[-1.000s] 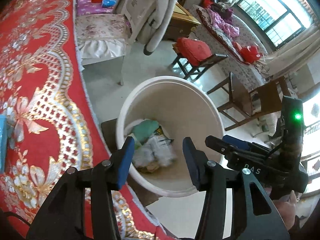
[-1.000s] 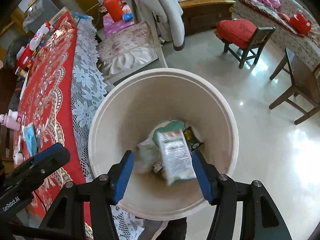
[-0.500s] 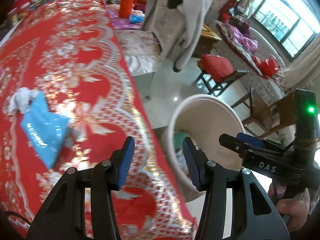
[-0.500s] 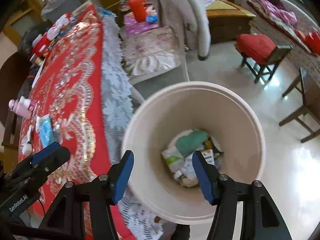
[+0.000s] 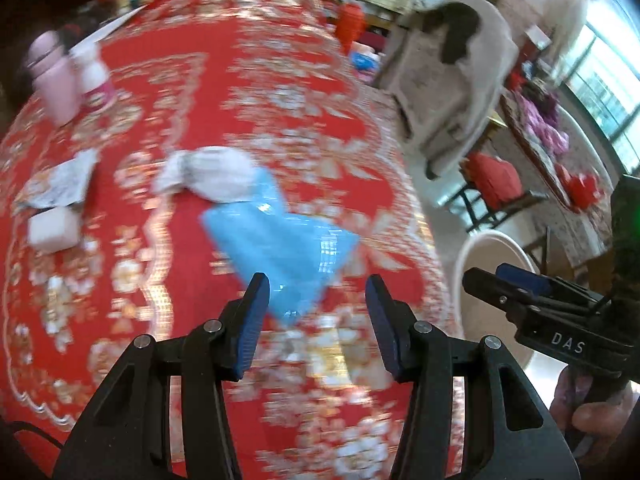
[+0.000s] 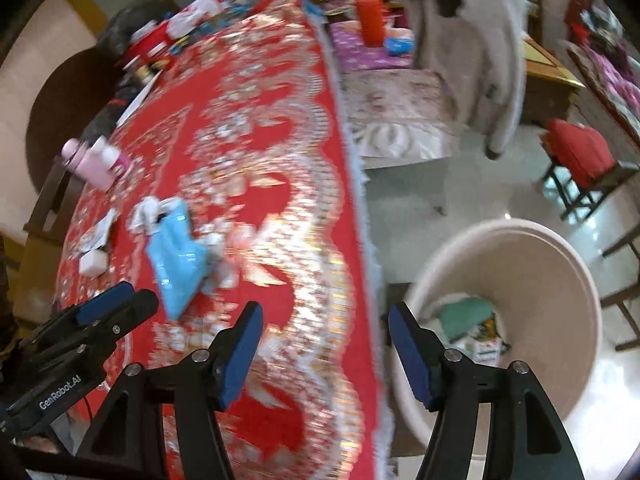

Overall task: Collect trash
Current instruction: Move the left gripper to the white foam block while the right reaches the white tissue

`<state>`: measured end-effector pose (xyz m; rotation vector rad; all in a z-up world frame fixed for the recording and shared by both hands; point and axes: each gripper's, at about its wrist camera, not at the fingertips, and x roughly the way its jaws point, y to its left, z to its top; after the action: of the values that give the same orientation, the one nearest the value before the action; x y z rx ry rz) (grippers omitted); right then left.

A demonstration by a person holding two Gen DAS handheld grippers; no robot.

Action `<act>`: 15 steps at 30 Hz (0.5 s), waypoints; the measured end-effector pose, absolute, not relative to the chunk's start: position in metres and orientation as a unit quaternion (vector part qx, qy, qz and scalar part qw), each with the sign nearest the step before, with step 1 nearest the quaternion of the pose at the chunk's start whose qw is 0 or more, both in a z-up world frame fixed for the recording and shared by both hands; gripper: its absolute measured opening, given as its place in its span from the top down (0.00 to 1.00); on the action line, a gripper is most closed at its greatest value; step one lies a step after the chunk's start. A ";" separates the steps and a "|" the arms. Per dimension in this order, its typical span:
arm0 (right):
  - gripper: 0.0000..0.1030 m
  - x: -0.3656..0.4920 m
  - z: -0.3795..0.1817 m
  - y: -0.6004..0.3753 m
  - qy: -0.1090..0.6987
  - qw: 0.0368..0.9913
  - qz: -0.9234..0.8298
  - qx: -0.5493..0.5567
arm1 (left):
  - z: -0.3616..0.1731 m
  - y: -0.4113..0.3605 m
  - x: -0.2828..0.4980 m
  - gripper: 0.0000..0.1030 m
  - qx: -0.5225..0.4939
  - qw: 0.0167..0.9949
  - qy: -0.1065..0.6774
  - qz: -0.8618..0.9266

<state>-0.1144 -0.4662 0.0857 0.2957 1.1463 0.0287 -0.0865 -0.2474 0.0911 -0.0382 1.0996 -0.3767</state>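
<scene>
A crumpled blue plastic bag point(image 5: 280, 240) lies on the red and gold tablecloth point(image 5: 200, 128), with a white wad point(image 5: 212, 174) touching its far end. My left gripper point(image 5: 316, 320) is open and empty, just short of the bag. The bag also shows in the right wrist view point(image 6: 178, 256). My right gripper point(image 6: 324, 344) is open and empty over the table's edge. The beige trash bin point(image 6: 560, 280) stands on the floor to its right, with several wrappers point(image 6: 472, 320) inside.
A white block point(image 5: 52, 228) and a flat wrapper point(image 5: 60, 184) lie at the left of the table. A pink bottle point(image 5: 52, 80) and a small white bottle point(image 5: 94, 72) stand farther back. A chair with a grey coat point(image 6: 472, 40) and red stools point(image 6: 580, 156) stand beyond the table.
Both grippers have swung left from above the bin toward the table. The blue bag now lies right before my left gripper. Both grippers stay open.
</scene>
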 end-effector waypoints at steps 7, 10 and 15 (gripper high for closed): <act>0.38 -0.080 0.085 -0.401 0.548 0.827 0.062 0.109 | 0.087 -0.163 -0.069 0.53 -0.060 0.842 0.525 -0.111; 0.38 -0.066 0.085 -0.376 0.550 0.825 0.080 0.099 | 0.083 -0.125 -0.061 0.53 -0.079 0.841 0.529 -0.083; 0.35 -0.039 0.084 -0.338 0.550 0.825 0.101 0.080 | 0.077 -0.071 -0.045 0.53 -0.114 0.837 0.534 -0.050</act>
<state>-0.0391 -0.3378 0.0843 0.1694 1.1701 0.2149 -0.0451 -0.0713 0.0771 -0.2422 1.1293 -0.1068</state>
